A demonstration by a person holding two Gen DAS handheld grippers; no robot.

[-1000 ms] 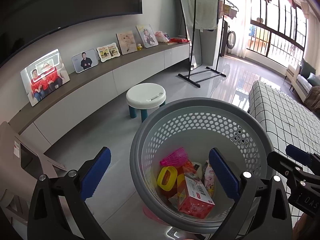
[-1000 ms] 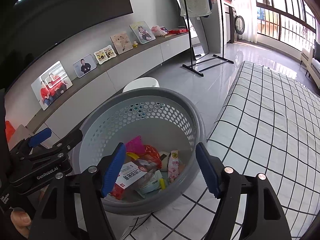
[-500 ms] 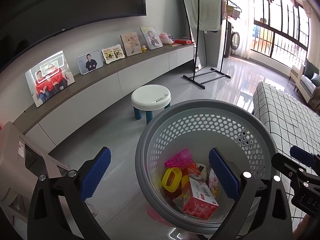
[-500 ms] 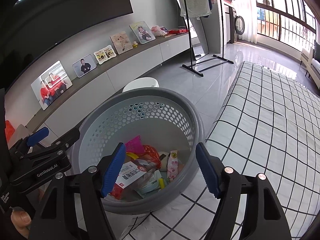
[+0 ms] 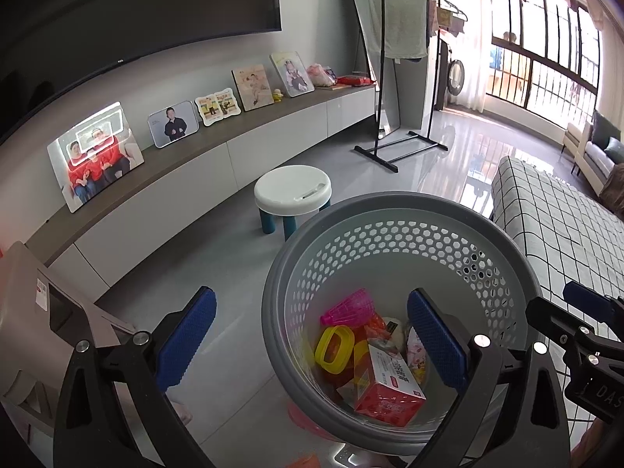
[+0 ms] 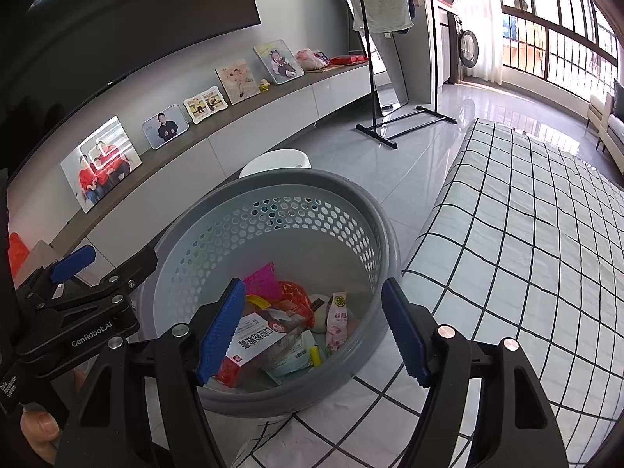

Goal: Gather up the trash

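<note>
The round grey perforated plastic basket point(image 6: 269, 210) stands upright with its mouth facing up, beside the near corner of the white, black-checked mattress point(image 6: 526, 234); whether its base rests on the floor or on the cover's edge cannot be told. This position keeps the opening reachable from above by both tools.

The collected trash lies at the basket bottom. A red-and-white cardboard box point(image 5: 388, 386) lies flat, its long axis running from the basket centre toward the near wall. Against it lie a yellow plastic ring point(image 5: 331, 349), a pink ribbed plastic piece point(image 5: 349, 306) with its long axis roughly level across the basket, and a small pink-and-white snack packet point(image 6: 336, 323) leaning nearly upright.

The left gripper point(image 5: 312, 345) hangs above the basket's left rim, jaws spread wide, nothing between them. The right gripper point(image 6: 314, 331) points down into the basket, jaws apart and empty. Judgement: both tools are free, so the deposit appears complete and no trash remains on the visible mattress.
</note>
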